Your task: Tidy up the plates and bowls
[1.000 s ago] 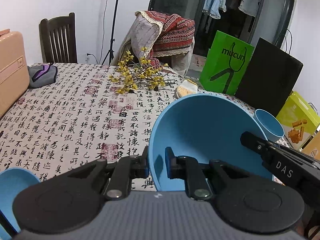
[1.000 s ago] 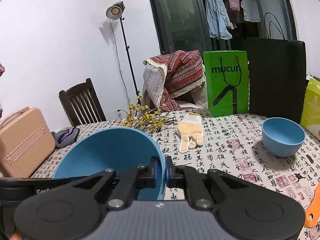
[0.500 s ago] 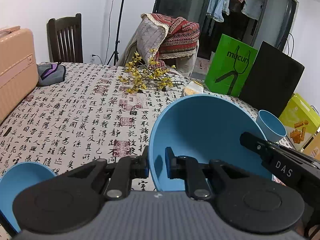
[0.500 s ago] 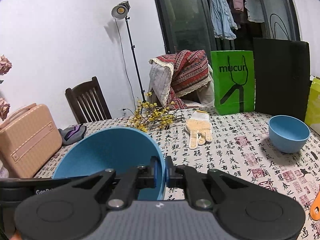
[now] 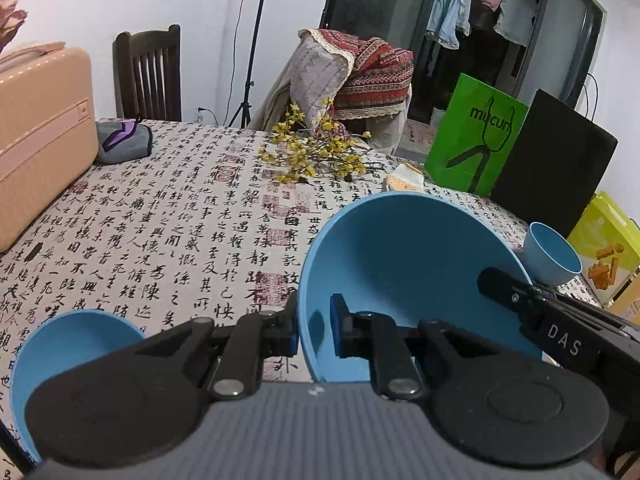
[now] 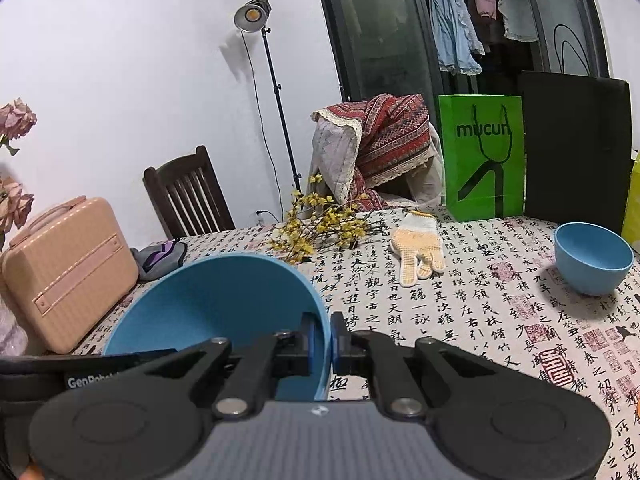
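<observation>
Both grippers clamp one large blue bowl [image 5: 404,280] by opposite edges of its rim. The left gripper [image 5: 314,330] has its fingers nearly shut, one inside the wall and one outside; the right gripper [image 6: 331,342] pinches the far edge the same way. Sharing the load keeps the wide bowl steady, though tilted, above the tabletop [image 5: 172,224]. A second blue bowl [image 5: 68,344] sits just left of and below the left fingers, probably the nesting target. A small blue bowl [image 6: 593,258] stands well off to the right of the right fingers.
</observation>
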The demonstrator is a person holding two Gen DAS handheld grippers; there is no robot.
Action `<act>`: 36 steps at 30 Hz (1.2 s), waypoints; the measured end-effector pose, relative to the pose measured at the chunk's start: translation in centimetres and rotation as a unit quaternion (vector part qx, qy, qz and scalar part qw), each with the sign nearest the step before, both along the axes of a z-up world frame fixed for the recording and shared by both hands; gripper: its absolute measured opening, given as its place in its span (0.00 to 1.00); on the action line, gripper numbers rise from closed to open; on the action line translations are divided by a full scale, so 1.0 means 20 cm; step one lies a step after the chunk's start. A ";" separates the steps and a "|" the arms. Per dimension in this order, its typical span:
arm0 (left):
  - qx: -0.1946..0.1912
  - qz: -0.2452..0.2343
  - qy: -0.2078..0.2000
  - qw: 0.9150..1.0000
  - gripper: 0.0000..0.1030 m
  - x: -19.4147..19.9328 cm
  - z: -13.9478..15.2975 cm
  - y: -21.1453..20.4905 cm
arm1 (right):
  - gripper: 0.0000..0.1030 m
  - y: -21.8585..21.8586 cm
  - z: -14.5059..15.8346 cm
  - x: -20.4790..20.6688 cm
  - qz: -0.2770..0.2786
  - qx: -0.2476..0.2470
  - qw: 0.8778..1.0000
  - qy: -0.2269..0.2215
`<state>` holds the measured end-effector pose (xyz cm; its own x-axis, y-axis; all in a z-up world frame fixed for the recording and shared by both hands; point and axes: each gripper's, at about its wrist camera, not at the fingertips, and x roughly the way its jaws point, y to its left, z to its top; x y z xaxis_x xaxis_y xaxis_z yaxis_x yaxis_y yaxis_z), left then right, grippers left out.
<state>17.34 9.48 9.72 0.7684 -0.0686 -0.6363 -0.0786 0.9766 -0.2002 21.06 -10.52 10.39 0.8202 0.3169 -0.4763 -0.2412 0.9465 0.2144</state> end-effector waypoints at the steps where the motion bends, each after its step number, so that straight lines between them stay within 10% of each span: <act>1: 0.000 0.000 0.001 1.000 0.15 0.00 0.00 0.01 | 0.08 0.01 0.00 0.00 0.001 0.000 1.000 0.000; 36: -0.007 0.047 -0.009 0.999 0.15 -0.13 -0.03 0.29 | 0.08 0.31 -0.01 -0.07 0.039 0.002 0.999 -0.003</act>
